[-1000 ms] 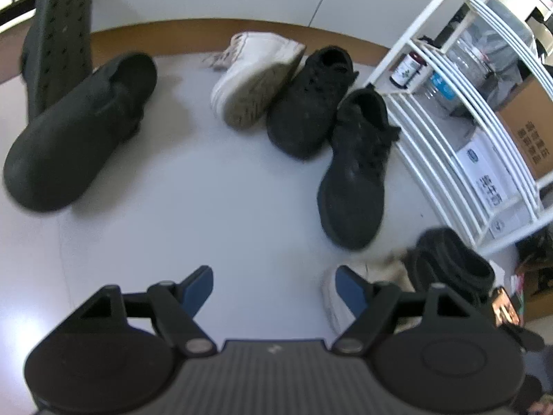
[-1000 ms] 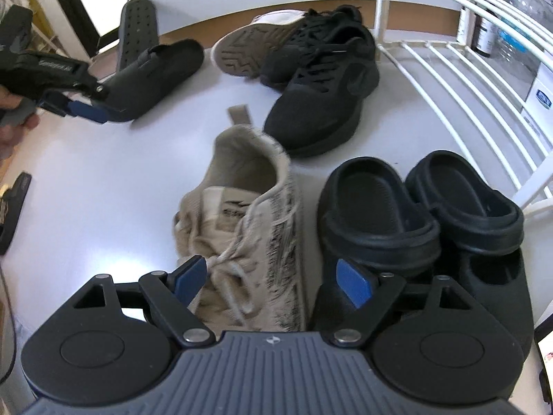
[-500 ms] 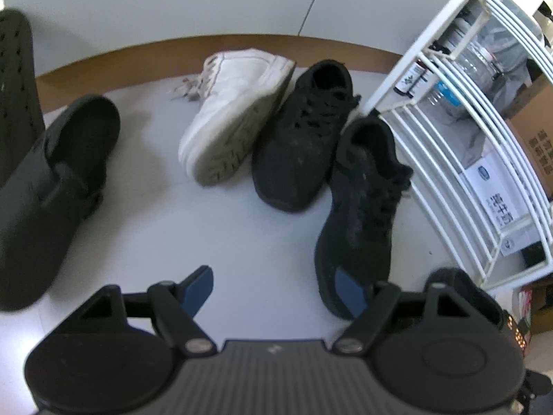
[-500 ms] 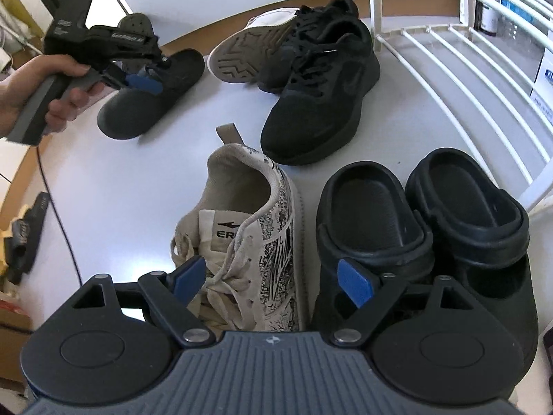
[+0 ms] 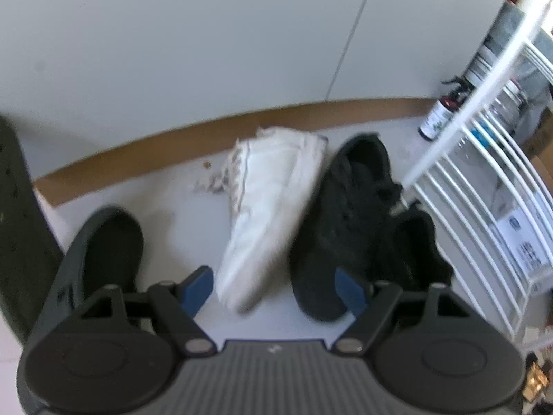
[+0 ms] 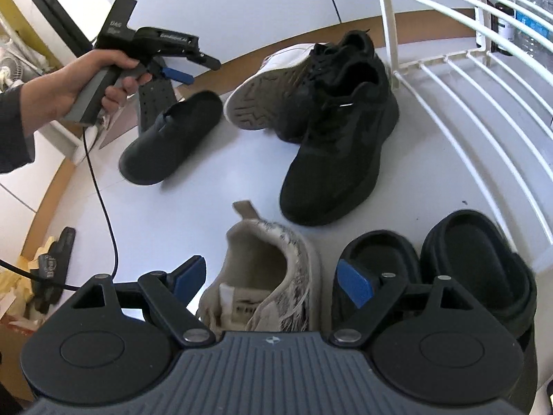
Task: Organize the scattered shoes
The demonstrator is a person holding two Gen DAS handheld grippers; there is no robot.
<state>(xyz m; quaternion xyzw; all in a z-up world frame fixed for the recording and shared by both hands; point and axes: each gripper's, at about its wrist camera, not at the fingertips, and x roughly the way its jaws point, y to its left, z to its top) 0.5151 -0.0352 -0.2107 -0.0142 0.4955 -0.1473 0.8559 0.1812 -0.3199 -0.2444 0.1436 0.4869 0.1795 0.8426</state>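
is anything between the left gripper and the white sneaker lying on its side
Nothing visible. The left gripper is open and empty, and the white sneaker lies just ahead of its fingers over bare floor. A black sneaker leans against its right side, a dark clog sits apart on the left.

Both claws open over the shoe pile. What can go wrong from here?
1. The white sneaker lies on its side against the black sneakers; lifting one may drag or tip its neighbour.
2. The left claw frames both the white shoe and a black one, so it may close on the wrong one.
3. The left claw's cable hangs over the floor by the dark slip-on and might snag.
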